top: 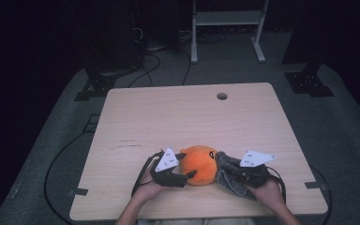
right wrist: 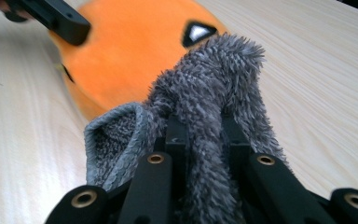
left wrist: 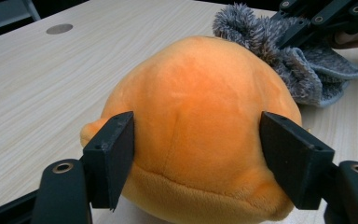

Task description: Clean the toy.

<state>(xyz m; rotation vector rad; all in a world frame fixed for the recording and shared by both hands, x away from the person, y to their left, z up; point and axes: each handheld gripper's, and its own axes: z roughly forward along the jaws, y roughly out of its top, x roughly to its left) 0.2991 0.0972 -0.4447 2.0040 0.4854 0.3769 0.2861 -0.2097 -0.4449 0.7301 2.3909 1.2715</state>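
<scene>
left tool (left wrist: 196, 154) clamps orange plush (left wrist: 196, 116); right tool (right wrist: 203, 135) pinches grey fuzzy cloth (right wrist: 214, 79).
plush looks braced on counter (top: 168, 112) so the cloth can be worked against it.

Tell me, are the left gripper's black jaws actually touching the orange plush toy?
Touching. In the left gripper view, the left gripper has both jaws pressed flat against the sides of the orange plush toy, with no gap showing.

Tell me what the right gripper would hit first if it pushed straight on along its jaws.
Probably the round orange plush toy: the right gripper, shut on the fuzzy grey cloth, points at it, with the cloth's tip leading.
</scene>
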